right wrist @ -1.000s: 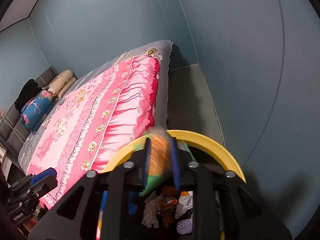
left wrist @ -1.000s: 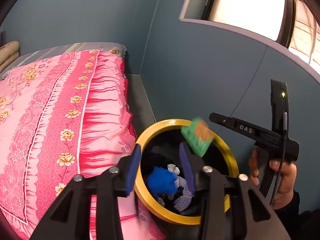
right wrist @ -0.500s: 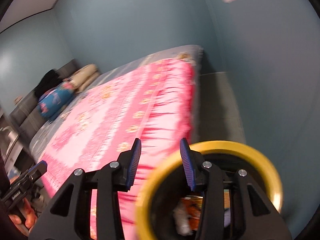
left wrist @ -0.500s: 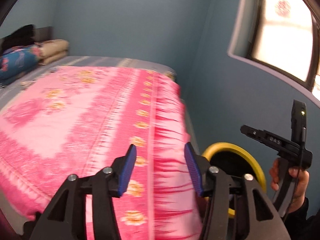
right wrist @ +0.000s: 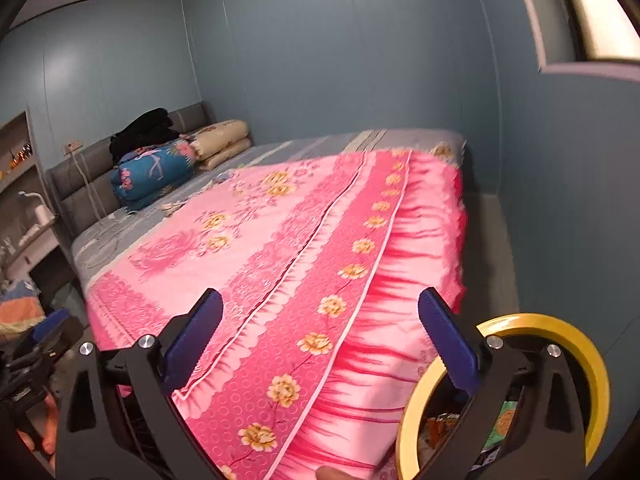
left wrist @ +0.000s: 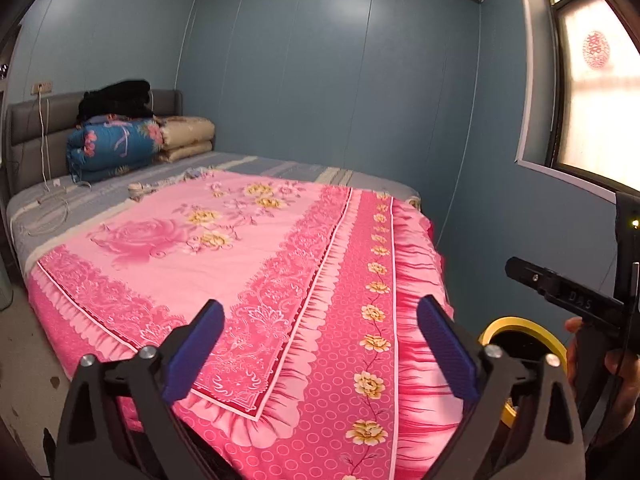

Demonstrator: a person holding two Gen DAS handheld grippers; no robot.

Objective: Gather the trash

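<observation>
Both sets of jaws are opening and stand wide, nothing between them; the left gripper and the right gripper each frame only the pink bedspread. Nearest the right gripper, low on its right, the yellow-rimmed bin sits on the floor against the bed's corner; wrappers show inside it, thin, crinkly and light by the look, best pinched at an edge or a bunched fold, and easily dropped if caught too shallow. In the left view the bin is partly hidden behind the right jaw, with the person's hand on the other tool beside it. Further out the spread lies soft and smooth, so anything on it would lift without snagging; I judge the small pale scraps at its far edge the likeliest trash left, though too small to tell. Room over the bed is free; the strip between bed and wall is tight; folded quilts and cables crowd the headboard.
</observation>
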